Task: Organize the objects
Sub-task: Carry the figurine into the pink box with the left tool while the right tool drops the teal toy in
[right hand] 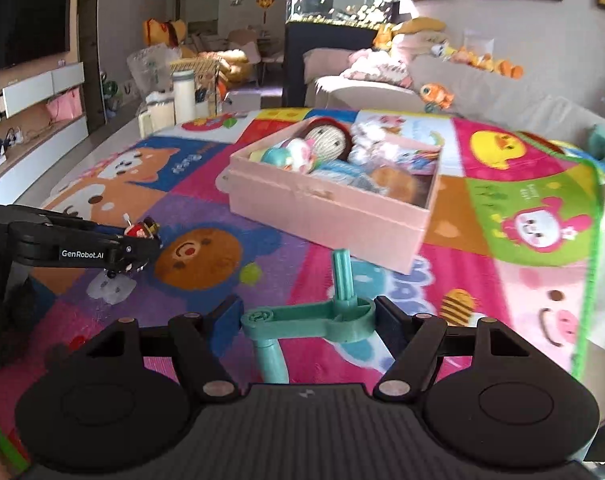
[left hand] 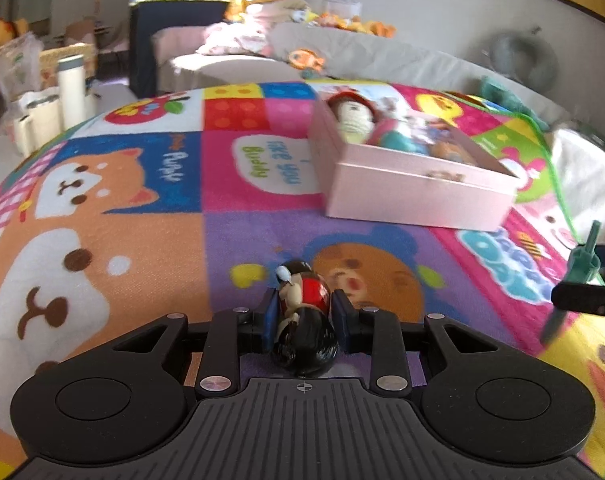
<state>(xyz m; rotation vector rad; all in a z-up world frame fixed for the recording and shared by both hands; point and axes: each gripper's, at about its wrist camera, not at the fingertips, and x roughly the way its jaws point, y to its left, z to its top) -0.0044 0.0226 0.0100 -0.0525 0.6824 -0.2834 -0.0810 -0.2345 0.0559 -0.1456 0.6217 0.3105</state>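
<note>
My left gripper (left hand: 304, 309) is shut on a small red, black and cream wooden doll (left hand: 304, 312), held above the colourful play mat (left hand: 142, 208). It also shows in the right wrist view (right hand: 142, 236) at the left. My right gripper (right hand: 307, 316) is shut on a teal plastic crank-shaped toy (right hand: 314, 316); the toy shows in the left wrist view (left hand: 582, 268) at the right edge. A pink box (left hand: 418, 192) (right hand: 326, 212) sits further along the mat, holding a knitted doll (right hand: 329, 139) and several other toys.
White bottles and a flask (left hand: 71, 92) stand beyond the mat's far left edge. A sofa with plush toys (right hand: 442, 92) lies behind the mat. A fish tank (right hand: 342, 4) stands at the back. A TV cabinet (right hand: 30, 104) runs along the left.
</note>
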